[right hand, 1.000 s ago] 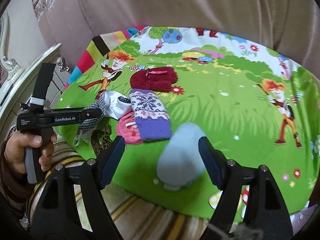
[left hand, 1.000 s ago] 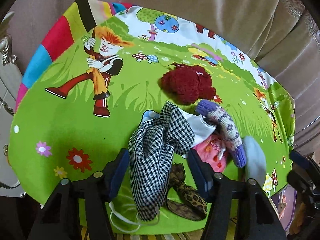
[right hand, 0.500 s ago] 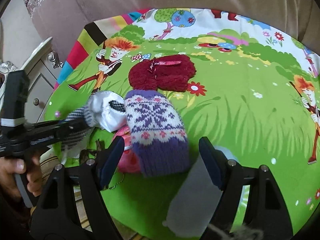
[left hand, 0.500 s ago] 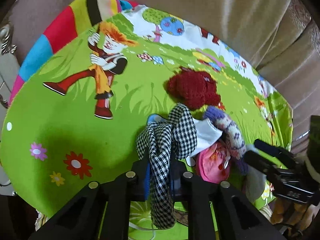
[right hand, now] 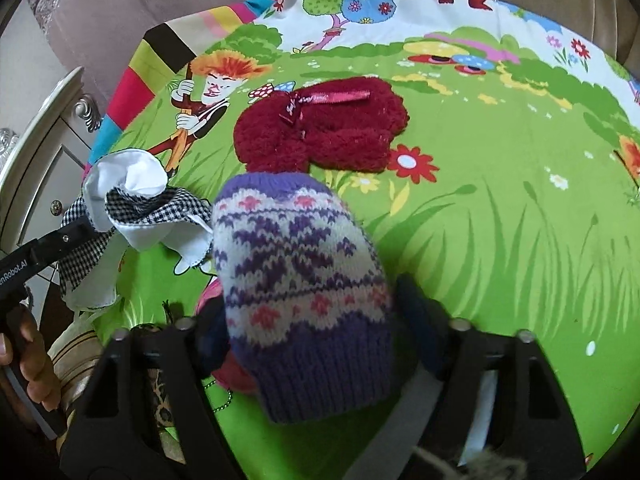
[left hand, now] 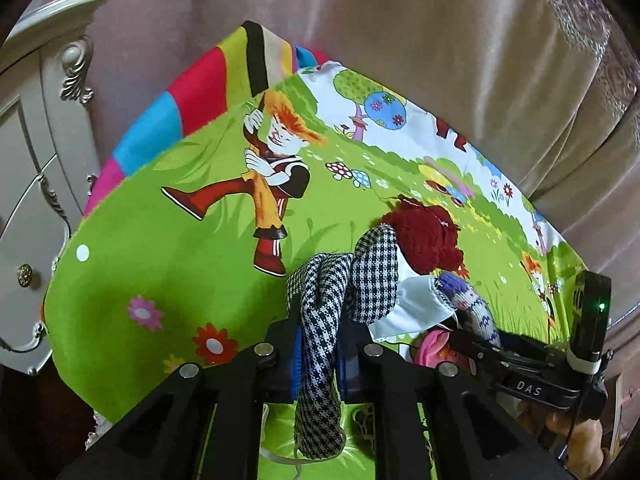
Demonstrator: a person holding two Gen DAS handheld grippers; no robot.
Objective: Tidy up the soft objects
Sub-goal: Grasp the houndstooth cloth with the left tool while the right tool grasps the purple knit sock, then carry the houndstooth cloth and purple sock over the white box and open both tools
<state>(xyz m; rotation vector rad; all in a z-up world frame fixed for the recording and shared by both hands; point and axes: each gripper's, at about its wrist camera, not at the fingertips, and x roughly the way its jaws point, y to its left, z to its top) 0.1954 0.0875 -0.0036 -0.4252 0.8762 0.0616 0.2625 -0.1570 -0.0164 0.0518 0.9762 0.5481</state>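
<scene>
**Two grippers at the pile of soft things on the cartoon cover**

We take the dark red fuzzy piece (right hand: 320,136) as landmark. The left wrist view alone shows the left gripper (left hand: 318,344) clenched on the black-and-white checked cloth (left hand: 320,320), which hangs nearer the camera than the red piece; a second ago its jaws stood apart around that cloth. The right wrist view alone shows a ribbon bow on the red piece and the full purple patterned mitten (right hand: 304,280), lying just below it on the green cartoon cover (right hand: 520,220). The right gripper (right hand: 312,340), further from the mitten earlier, now straddles it, jaws closing, pads apparently not yet pressing. Both grippers slant downward. A hand (right hand: 28,368) holds the left gripper's handle.
</scene>
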